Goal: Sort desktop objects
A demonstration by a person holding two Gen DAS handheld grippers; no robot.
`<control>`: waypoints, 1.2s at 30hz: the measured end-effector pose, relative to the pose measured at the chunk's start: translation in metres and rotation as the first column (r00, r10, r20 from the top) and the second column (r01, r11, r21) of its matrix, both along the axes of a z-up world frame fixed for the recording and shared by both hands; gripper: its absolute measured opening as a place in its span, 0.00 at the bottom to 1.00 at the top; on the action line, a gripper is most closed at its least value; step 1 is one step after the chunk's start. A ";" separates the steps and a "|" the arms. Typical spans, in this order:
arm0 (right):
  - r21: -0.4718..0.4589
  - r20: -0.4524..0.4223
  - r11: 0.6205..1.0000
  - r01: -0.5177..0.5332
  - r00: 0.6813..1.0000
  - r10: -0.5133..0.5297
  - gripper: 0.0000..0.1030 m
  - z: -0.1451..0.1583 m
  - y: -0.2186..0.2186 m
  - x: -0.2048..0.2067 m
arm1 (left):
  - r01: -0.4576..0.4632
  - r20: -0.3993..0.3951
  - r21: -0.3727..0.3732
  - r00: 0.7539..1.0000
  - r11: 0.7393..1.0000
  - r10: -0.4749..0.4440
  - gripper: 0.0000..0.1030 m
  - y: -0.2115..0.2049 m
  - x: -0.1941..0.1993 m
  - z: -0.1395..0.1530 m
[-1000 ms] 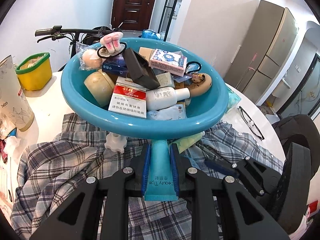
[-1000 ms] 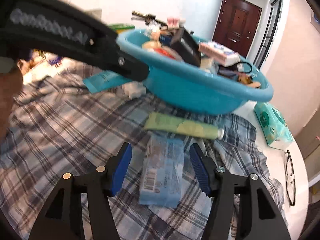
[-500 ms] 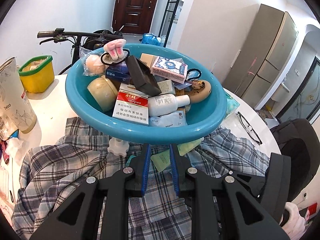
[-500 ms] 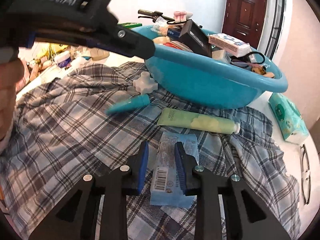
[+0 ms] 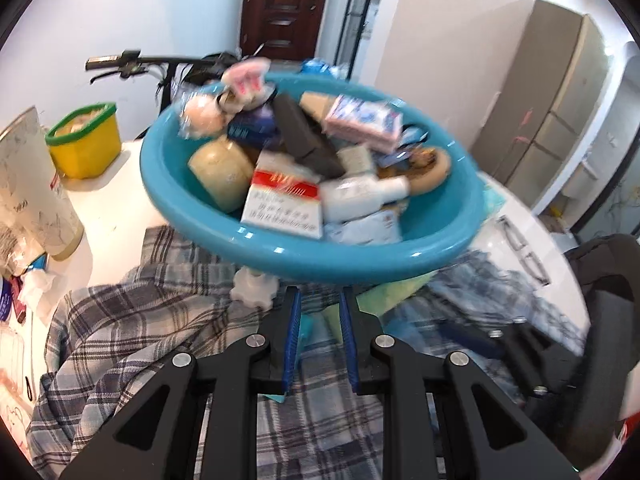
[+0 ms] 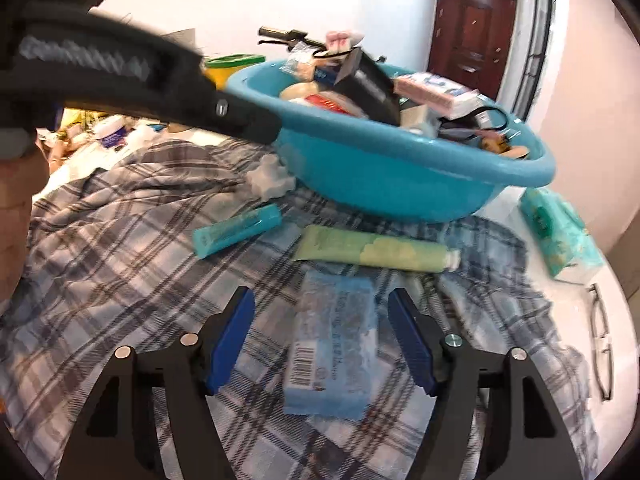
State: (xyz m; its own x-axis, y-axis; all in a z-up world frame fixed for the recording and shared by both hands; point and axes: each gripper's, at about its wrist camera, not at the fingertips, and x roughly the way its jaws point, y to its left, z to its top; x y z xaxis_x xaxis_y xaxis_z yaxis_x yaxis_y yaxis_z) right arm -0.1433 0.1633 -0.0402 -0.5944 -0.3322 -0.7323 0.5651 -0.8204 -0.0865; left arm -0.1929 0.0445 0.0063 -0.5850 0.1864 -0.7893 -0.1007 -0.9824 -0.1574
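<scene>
Risk lies nearest: the right gripper hovers low with fingers wide astride the blue packet on the plaid shirt; closing could pinch cloth too. Beyond, the teal tube and green tube lie loose. The left gripper, fingers narrow and empty, points level at the overfilled basin mid-worktop, which could spill if nudged.

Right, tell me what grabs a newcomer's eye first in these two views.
The big teal basin, heaped with boxes and bottles, dominates the middle of both views, resting on a plaid shirt. On the shirt below it lie a teal tube, a pale green tube and a blue packet, the last between the right gripper's open jaws.
</scene>
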 end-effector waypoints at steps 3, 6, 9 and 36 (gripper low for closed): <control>-0.001 0.065 1.000 0.003 0.998 -0.003 0.66 -0.006 0.000 -0.005 | -0.018 0.081 -0.019 0.997 1.000 0.020 0.21 -0.001 -0.012 -0.021; -0.010 0.115 1.000 0.011 0.993 -0.010 0.66 -0.010 0.003 -0.010 | -0.029 0.154 -0.039 0.987 0.999 0.035 0.21 -0.002 -0.023 -0.043; 0.000 0.132 1.000 0.020 0.991 -0.020 0.66 -0.012 0.005 -0.013 | -0.036 0.165 -0.080 0.985 0.996 0.049 0.21 -0.001 -0.029 -0.053; -0.032 0.177 0.999 0.024 0.984 -0.017 0.53 -0.016 0.012 -0.018 | -0.008 0.149 -0.036 0.989 0.999 0.013 0.19 0.007 -0.011 -0.032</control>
State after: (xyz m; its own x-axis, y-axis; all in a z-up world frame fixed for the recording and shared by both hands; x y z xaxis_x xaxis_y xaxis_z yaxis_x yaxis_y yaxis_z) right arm -0.1613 0.1751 -0.0559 -0.4640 -0.3479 -0.8147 0.5521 -0.8328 0.0413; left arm -0.2043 0.0512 -0.0253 -0.4623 0.1517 -0.8737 -0.0686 -0.9884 -0.1353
